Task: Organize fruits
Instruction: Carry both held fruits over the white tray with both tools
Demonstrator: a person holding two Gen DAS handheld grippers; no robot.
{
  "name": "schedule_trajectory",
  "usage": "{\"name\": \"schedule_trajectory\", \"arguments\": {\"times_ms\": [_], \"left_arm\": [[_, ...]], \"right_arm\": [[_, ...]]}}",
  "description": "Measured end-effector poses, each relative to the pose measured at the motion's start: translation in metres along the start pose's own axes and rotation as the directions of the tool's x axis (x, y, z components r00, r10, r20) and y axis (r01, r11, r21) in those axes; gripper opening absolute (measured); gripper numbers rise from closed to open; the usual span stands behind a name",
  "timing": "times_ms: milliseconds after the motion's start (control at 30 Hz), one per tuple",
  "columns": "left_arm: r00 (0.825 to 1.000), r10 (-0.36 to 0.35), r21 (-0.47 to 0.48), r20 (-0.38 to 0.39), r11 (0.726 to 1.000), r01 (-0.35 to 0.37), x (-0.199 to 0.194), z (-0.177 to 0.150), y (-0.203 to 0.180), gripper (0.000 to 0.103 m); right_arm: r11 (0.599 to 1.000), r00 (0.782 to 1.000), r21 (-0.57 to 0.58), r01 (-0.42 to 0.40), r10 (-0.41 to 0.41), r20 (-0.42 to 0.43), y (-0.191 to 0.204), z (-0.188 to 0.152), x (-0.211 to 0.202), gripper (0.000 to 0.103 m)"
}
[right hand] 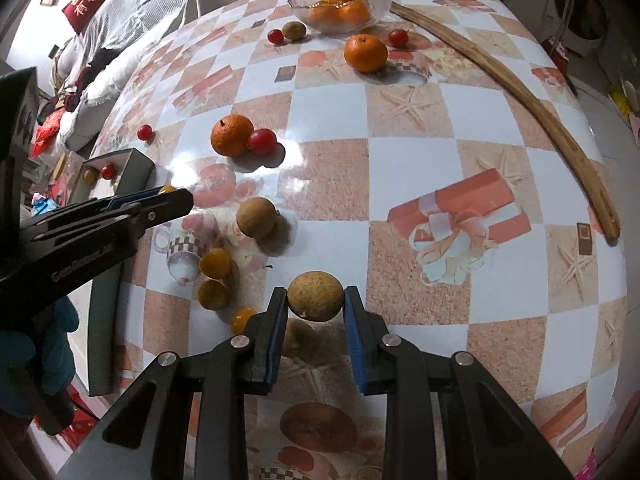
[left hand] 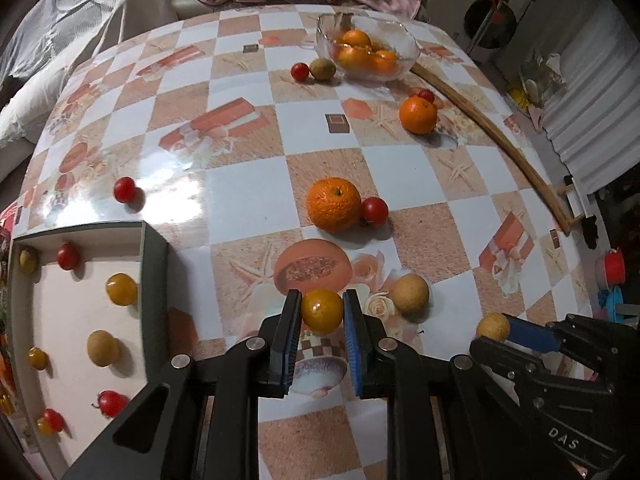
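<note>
Left hand-held gripper (left hand: 322, 312) clamps yellow fruit (left hand: 322, 311) between pads.

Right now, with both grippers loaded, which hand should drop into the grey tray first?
Left, probably. The left gripper, shut on the yellow tomato, sits beside the grey tray; the right gripper with its brown longan is farther away.

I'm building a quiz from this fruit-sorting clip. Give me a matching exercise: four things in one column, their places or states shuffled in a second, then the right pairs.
Things:
1. yellow tomato
2. tan round fruit
3. glass bowl
4. white tray

Places or states:
A. holds oranges at the far end of the table
B. clamped in the right tongs
C. holds small red, yellow and tan fruits
D. clamped in the left tongs

Pairs: 1-D, 2-B, 3-A, 4-C
</note>
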State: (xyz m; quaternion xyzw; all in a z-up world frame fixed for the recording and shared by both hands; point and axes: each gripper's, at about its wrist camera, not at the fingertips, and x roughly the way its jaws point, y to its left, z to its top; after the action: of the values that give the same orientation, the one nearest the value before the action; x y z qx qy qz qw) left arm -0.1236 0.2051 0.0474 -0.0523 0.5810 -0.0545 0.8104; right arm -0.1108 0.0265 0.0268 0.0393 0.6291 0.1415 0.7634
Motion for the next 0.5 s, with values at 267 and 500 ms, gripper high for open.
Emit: {"name": "schedule_trajectory", "arguments": {"times_ms": [267, 500], "left_arm": [[1.0, 0.003, -0.046, 0.028, 0.999, -0.001, -0.023, -0.006, 0.017, 0.022], [0.998, 0.028, -0.078, 0.063, 0.997, -0.023, -0.046, -0.016, 0.039, 0.022]], "right_arm": [[0.999, 1.0, -0.042, -0.006, 0.006, 0.003, 0.018, 0.009, -0.006, 0.03], [0.995, 1.0, -0.103, -0.011, 0.012, 0.006, 0.045, 0.02, -0.009, 0.03]]}}
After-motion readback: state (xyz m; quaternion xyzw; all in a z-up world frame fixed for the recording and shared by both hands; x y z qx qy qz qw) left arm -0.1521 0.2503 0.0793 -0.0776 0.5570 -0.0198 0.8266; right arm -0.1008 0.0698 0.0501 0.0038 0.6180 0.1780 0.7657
